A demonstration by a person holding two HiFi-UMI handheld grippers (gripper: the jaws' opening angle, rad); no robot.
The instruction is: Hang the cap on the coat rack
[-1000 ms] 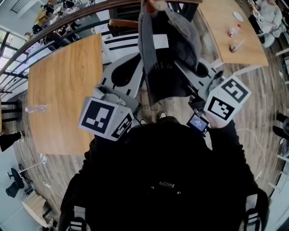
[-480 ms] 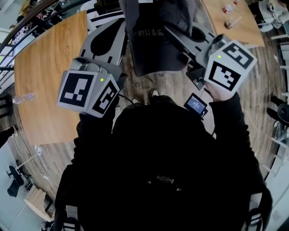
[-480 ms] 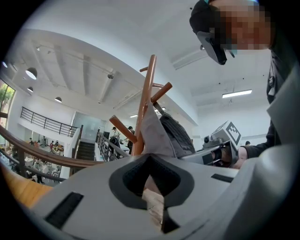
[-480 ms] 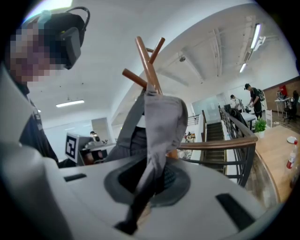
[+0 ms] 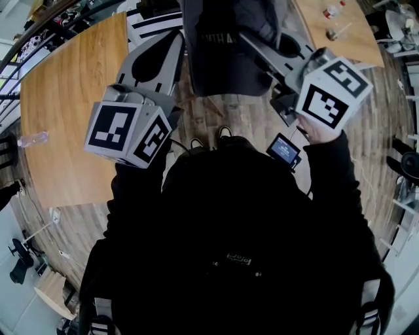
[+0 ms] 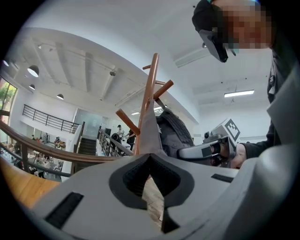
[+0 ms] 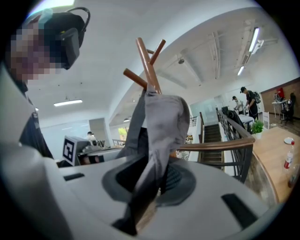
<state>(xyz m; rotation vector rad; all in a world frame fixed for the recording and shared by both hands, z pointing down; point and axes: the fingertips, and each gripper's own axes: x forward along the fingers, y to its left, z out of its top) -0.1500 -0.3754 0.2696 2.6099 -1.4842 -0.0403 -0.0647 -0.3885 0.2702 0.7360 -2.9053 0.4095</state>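
Head view: grey cap (image 5: 222,65) hangs on the coat rack (image 7: 147,61), higher in frame than before. Right gripper (image 5: 246,38), just opening, loosely straddles its fabric; left gripper (image 5: 178,36) pinches its edge.

A large wooden table (image 5: 72,111) fills the left of the head view. A clear plastic bottle (image 5: 33,139) lies at its left edge. A wood-plank floor (image 5: 242,121) stretches away to the right of the table, and across that floor stands a second wooden table (image 5: 344,42) with a red-capped bottle (image 5: 332,11) on it. Just beyond the large table's far edge curves a railing (image 6: 56,152) with a wooden handrail and dark bars. Behind it, farther from the table, a staircase (image 6: 86,145) rises, and people (image 6: 118,133) stand beside it. An office chair (image 5: 19,258) stands off the table's near left corner. Round ceiling lamps (image 6: 33,71) hang high above the table.
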